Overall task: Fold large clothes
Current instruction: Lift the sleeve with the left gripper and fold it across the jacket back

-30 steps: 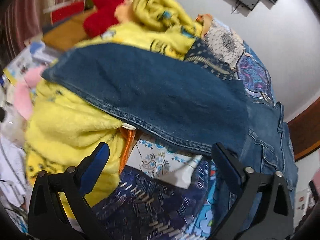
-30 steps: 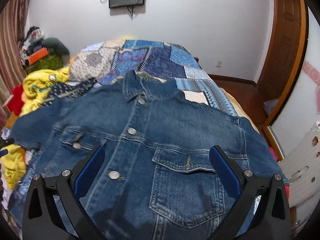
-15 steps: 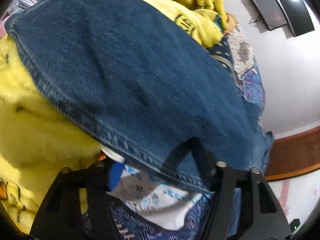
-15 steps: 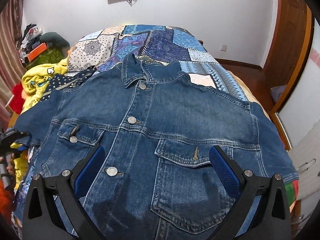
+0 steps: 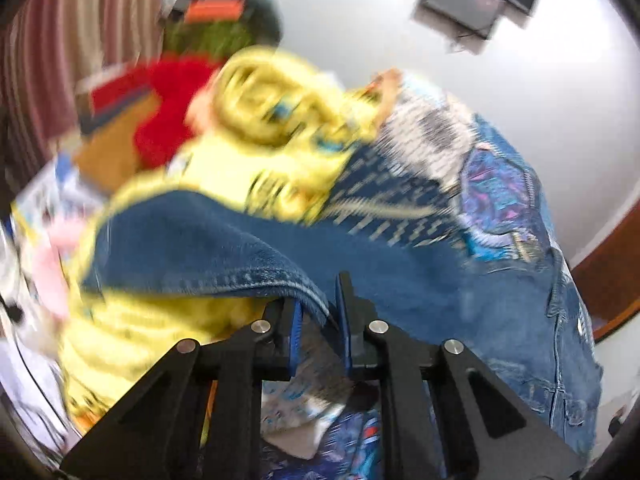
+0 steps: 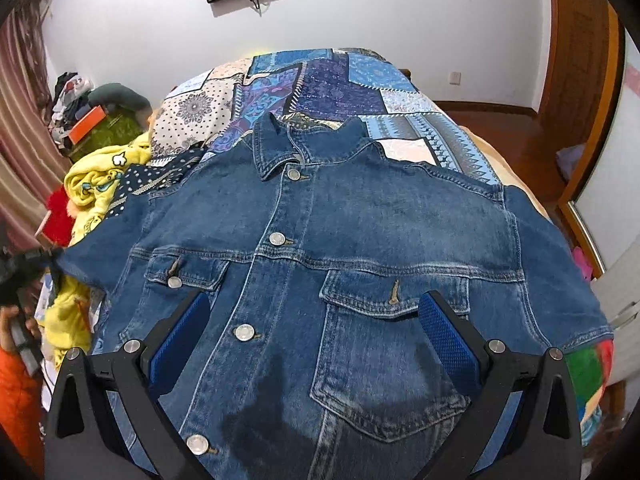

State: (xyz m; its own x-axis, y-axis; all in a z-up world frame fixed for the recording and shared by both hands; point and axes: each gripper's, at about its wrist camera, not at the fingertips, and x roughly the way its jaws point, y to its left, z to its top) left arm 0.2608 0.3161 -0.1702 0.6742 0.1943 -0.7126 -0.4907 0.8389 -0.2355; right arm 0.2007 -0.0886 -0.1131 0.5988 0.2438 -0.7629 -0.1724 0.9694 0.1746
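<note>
Pinched between the blue pads of the left gripper (image 5: 318,316) was the stitched hem of one short sleeve (image 5: 224,256) of the dark blue denim jacket (image 6: 340,248); its jaws had just been closing, and the seam now ran between them at the bed's left edge, over a heap of fluffy yellow fleece (image 5: 132,332). By contrast the right gripper (image 6: 316,336) hung with its jaws spread wide above the jacket's lower front, holding nothing, one blue pad to each side of the flapped chest pocket (image 6: 384,344). Buttoned and face up, the jacket lay spread across the patchwork blue quilt (image 6: 328,80) of the bed, collar toward the far end, its other sleeve reaching the bed's right edge. Denim of this weight would probably handle heavily and hold a crease stiffly, not slipping much, so the doubled seams at hems and shoulders looked the soundest places to grip.
</note>
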